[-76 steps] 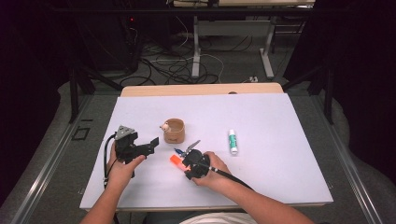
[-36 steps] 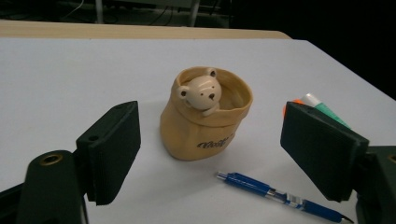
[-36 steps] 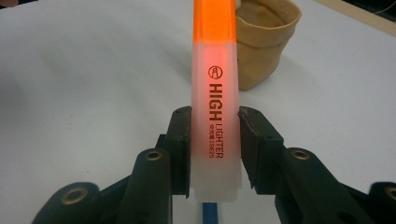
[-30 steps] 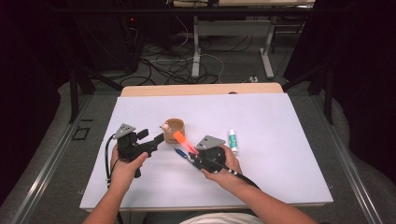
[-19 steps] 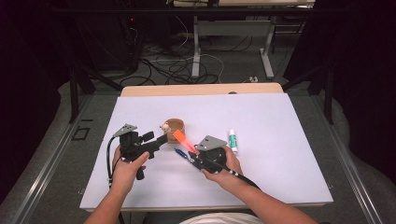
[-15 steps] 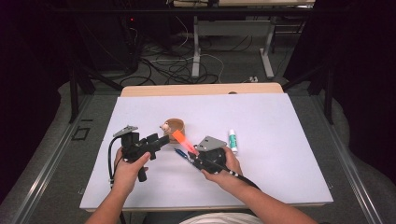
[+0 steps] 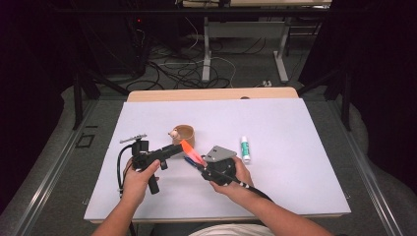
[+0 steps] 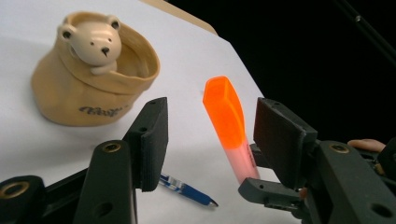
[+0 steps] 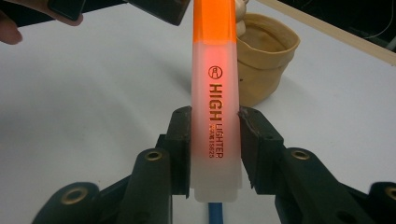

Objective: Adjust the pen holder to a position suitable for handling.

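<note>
My right gripper (image 7: 200, 164) is shut on the pale barrel of an orange highlighter (image 7: 193, 152), which slants up and to the left above the table. In the right gripper view the pads press both sides of the highlighter (image 9: 215, 93). My left gripper (image 7: 175, 149) points right at the orange cap. Its jaws have just been closing, and in the left gripper view the highlighter (image 8: 224, 112) stands between them with a gap on each side. The left gripper (image 8: 212, 116) is open.
A tan pouch with a small bear figure (image 7: 184, 133) stands just behind the grippers. A blue pen (image 8: 184, 189) lies on the white table cover (image 7: 295, 187) under the highlighter. A green-and-white glue stick (image 7: 244, 147) lies to the right.
The right gripper lifted the highlighter off the table and then stayed still. The left gripper moved right until its jaws came around the orange cap.
</note>
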